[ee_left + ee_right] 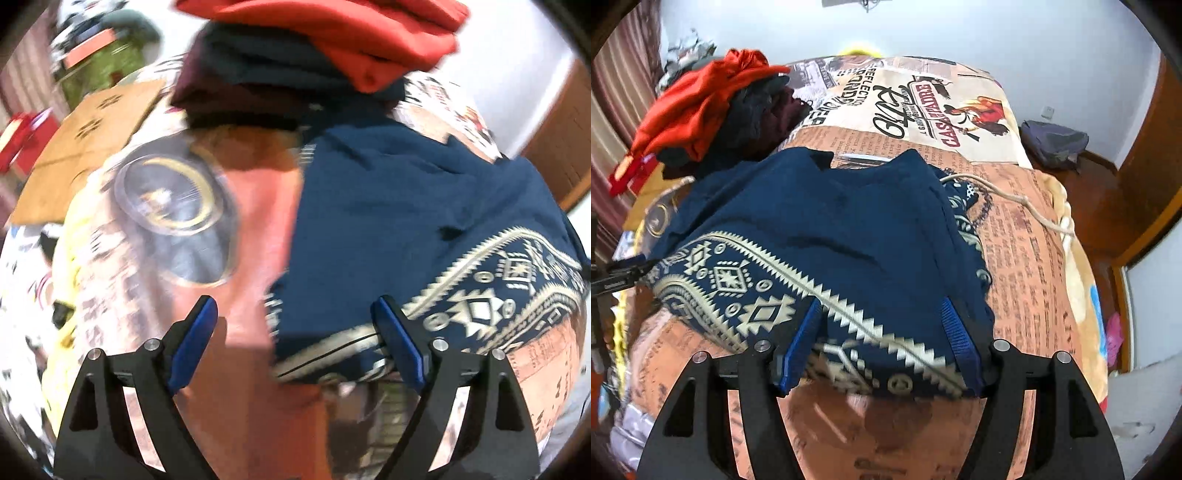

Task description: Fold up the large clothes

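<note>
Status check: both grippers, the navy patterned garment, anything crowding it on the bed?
Left gripper open, empty. Right gripper open, straddling the hem of the navy garment, not pinching. Garment flat on the bedspread. Pile of folded clothes close behind it.

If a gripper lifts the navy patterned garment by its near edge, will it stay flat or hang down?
The navy patterned garment would probably droop: it is soft cloth and already lies in folds on the printed bedcover. It looks light. Its cream drawstring lies loose and would likely dangle.
</note>
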Tool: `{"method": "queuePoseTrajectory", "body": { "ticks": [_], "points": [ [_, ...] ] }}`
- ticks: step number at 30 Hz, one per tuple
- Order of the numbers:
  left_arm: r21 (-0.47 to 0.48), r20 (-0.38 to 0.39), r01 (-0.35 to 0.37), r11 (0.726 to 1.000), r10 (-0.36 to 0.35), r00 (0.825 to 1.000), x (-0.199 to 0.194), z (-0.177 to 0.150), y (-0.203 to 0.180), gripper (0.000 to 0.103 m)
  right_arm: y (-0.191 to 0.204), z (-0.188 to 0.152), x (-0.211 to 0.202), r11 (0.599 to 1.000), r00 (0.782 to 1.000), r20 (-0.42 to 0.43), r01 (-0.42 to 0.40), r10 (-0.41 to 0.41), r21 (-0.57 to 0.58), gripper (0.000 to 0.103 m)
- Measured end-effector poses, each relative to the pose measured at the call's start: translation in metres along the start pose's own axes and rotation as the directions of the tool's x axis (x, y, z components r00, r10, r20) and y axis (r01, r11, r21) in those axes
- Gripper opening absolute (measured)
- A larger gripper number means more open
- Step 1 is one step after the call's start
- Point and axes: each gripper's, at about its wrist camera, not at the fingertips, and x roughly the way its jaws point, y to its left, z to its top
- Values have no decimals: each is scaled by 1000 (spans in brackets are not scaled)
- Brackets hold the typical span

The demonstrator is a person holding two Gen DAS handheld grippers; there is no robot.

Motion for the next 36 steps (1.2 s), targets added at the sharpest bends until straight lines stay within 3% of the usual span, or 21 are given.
{"method": "queuePoseTrajectory", "body": {
  "ticks": [6,11,14,18,21,22,26,32,34,36],
  "points": [
    [-110,51,48,993,-43,998,-28,-9,13,87,21,-1,-13,996,997,22,75,-74,-41,64],
    [-188,55,232,954,-225,973,-41,-19,4,87,36,2,-20,996,997,61,54,-50,-67,64],
    [-248,21,342,906,-348,937,-31,-25,-8,87,44,5,-20,998,998,67,17,-13,-62,65],
    [-318,-16,410,855,-437,899,-13,-30,-18,87,54,7,-16,998,997,73,-17,21,-53,65],
    [-412,-26,493,766,-551,834,6,-34,-18,87,59,6,-7,998,998,55,-39,41,-46,65],
    [-437,-18,507,743,-571,821,11,-34,-17,87,60,5,-2,998,998,42,-39,40,-46,65],
    [-478,23,521,707,-583,812,24,-21,-11,87,62,-2,11,998,1000,7,-24,25,-54,67],
    [-586,119,520,621,-568,814,52,-1,6,85,68,-6,13,995,1000,20,-16,18,-96,77],
    [-590,128,498,636,-535,835,55,4,4,76,70,-7,14,995,1000,21,-11,14,-103,78],
    [-575,111,454,680,-485,868,53,10,-2,62,71,-8,14,994,1000,19,-8,10,-110,78]
  ]
}}
